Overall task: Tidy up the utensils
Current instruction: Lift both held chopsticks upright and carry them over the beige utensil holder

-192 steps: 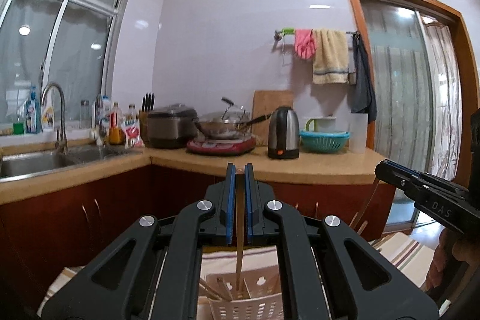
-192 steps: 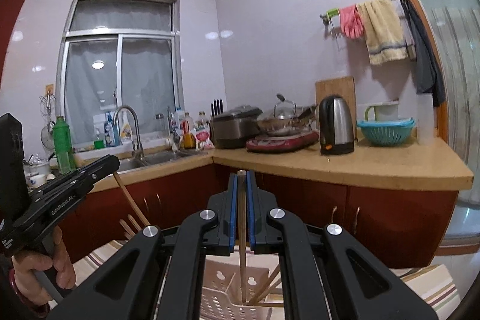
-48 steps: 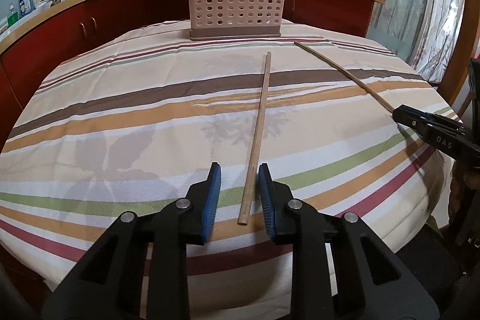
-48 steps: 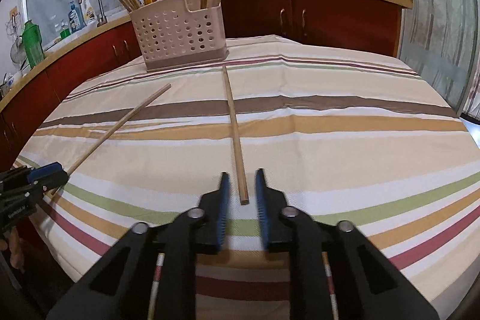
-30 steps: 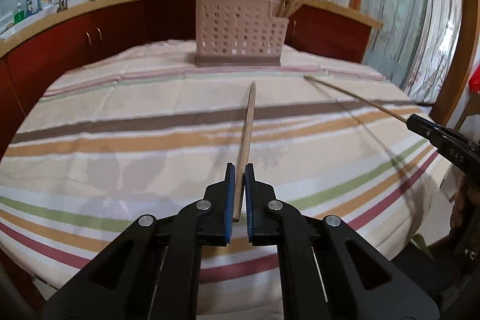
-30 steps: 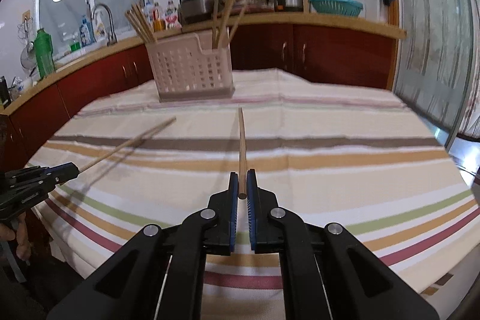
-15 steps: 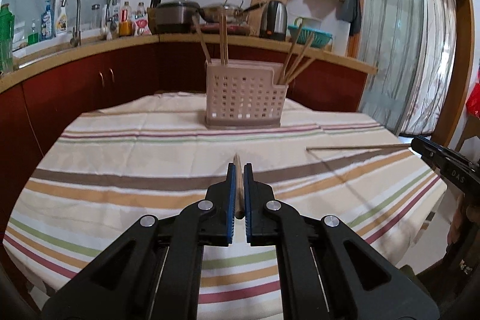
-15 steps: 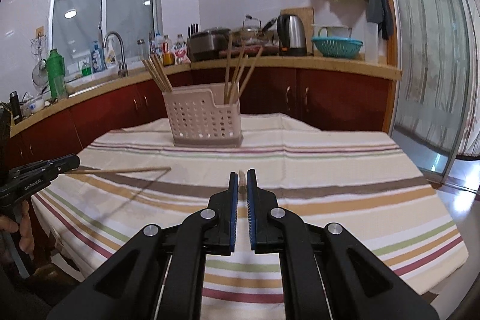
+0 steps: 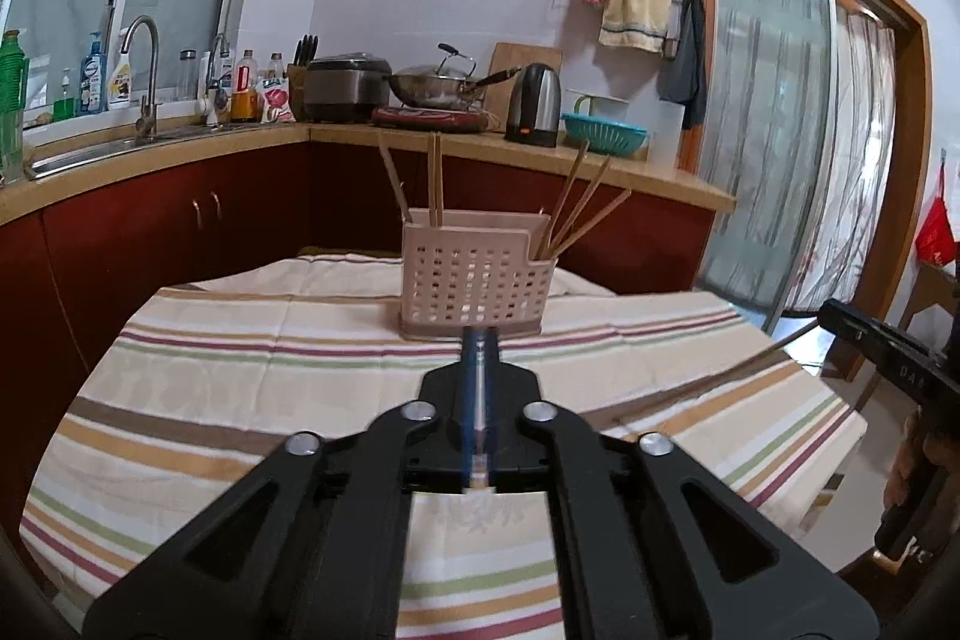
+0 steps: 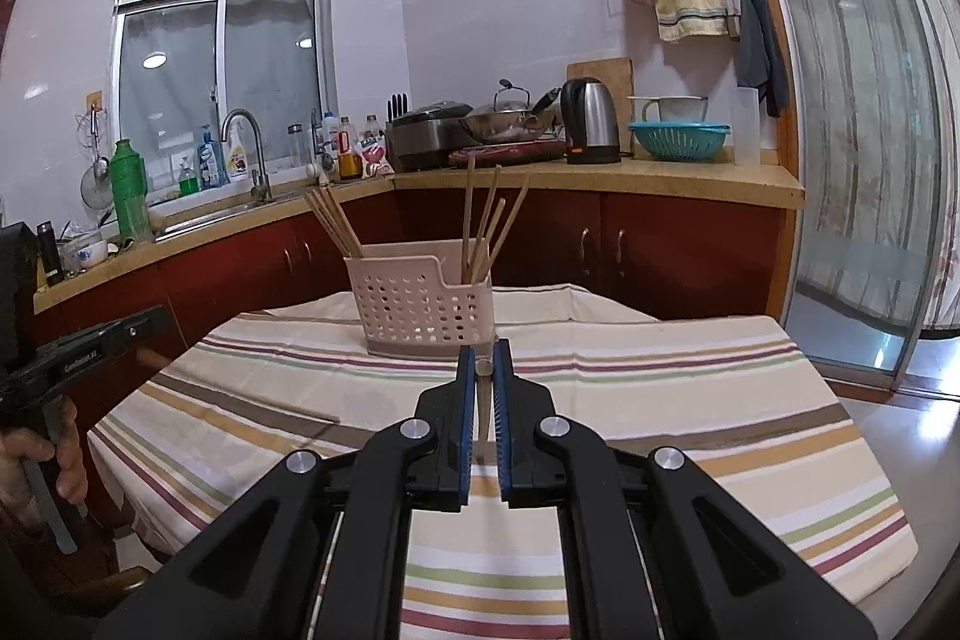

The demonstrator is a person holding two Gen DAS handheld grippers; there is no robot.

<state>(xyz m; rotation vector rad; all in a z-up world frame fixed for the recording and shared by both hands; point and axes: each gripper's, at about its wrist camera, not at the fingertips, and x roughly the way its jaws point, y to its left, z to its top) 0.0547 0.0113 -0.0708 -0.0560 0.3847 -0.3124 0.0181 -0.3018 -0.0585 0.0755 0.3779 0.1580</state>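
Since a second ago you have lifted both chopsticks clear of the striped tablecloth (image 9: 252, 376), and the perforated utensil basket (image 9: 477, 283) now sits level with your fingertips instead of above them. Your left gripper (image 9: 479, 352) has its blue pads pressed together on a chopstick (image 9: 479, 403), which shows only as a thin sliver running along the gap toward the basket. Your right gripper (image 10: 483, 367) stands narrow, clamped on the second chopstick (image 10: 482, 369), whose blunt end peeps out between the tips just in front of the basket. That second chopstick also shows from the left wrist as a long stick slanting out to the right of the basket. Inside the basket, other chopsticks (image 10: 486, 226) lean in the compartments at both ends. Behind the basket runs the kitchen counter (image 10: 600, 175).
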